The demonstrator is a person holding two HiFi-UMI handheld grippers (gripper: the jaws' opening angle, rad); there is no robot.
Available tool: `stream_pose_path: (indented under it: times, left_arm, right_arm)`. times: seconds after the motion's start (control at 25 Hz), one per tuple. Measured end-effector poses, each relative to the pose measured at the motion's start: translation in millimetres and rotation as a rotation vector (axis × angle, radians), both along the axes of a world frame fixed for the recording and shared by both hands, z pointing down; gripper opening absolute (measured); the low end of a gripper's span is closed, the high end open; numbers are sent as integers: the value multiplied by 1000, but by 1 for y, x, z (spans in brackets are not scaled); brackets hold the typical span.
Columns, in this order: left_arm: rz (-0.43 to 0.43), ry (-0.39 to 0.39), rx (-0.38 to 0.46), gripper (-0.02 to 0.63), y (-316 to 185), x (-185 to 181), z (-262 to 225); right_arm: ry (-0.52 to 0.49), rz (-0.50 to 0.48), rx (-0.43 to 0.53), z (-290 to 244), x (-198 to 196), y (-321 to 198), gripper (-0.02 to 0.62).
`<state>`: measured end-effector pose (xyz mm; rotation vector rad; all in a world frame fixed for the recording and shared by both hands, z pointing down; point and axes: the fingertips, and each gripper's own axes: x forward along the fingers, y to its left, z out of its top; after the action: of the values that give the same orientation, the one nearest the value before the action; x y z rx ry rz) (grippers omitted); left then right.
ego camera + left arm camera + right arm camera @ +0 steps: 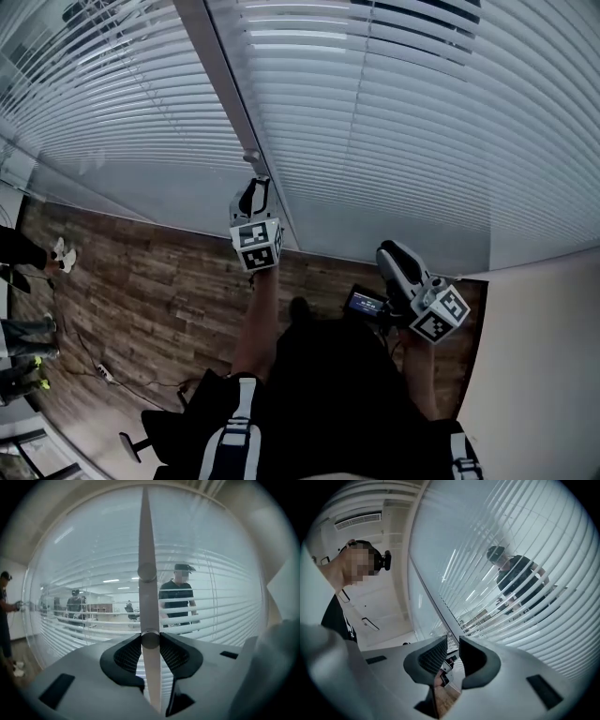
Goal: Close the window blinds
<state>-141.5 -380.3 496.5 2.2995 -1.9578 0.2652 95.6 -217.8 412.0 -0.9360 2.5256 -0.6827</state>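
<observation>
The left hand-held gripper [150,641] was pinching the slender pale grey tilt wand [146,550], with the white slatted window blinds [394,112] directly ahead and partly open, and the right hand-held gripper [453,651] spread and empty; judged risk: the smooth wand slipping in the pads when twisted, leaving slats unturned.

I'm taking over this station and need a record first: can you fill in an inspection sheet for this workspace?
Surface: wood floor.
Job's things: blinds, slats part open; wand hangs in front.
Clutter: dark chair-like base.
Grippers: left gripper shut on wand; right gripper open, empty.
Cables: power strip with cord on floor.
Surroundings: bystanders' legs at left; person seen between slats.
</observation>
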Motion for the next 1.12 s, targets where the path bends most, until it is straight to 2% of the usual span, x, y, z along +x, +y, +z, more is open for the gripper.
stream_pose_path:
  times: [0.16, 0.24, 0.36, 0.52, 0.6, 0.64, 0.68, 0.8, 0.88, 0.96, 1.12]
  left_arm:
    - [-22, -253, -3, 133, -2, 0, 3]
    - [-27, -326, -5, 133, -2, 2, 2]
    - [-30, -356, -6, 133, -2, 2, 3]
    - [-23, -322, 5, 135, -4, 1, 5]
    - [-7, -273, 4, 135, -3, 1, 6]
    - [2, -223, 0, 136, -2, 2, 7]
    - [9, -145, -7, 139, 0, 2, 8]
    - [23, 192, -36, 153, 4, 0, 13]
    - [35, 371, -25, 153, 4, -3, 12]
    - [41, 464, 6, 153, 2, -6, 7]
    - [44, 528, 21, 153, -4, -9, 5]
  right_arm:
    - [2, 9, 1, 1, 4, -1, 65]
    - [1, 16, 0, 1, 7, -1, 66]
    - [0, 24, -2, 2, 10, -1, 66]
    - [-3, 23, 0, 3, 10, -3, 66]
    - [-3, 19, 1, 3, 9, -2, 65]
    - [-3, 17, 2, 2, 9, -2, 65]
    - [-3, 16, 2, 1, 8, -1, 64]
    - [-3, 15, 0, 0, 8, -1, 66]
    - [-4, 15, -1, 2, 9, -1, 66]
    - [-6, 16, -2, 4, 10, -2, 65]
    - [-7, 20, -4, 8, 11, -2, 65]
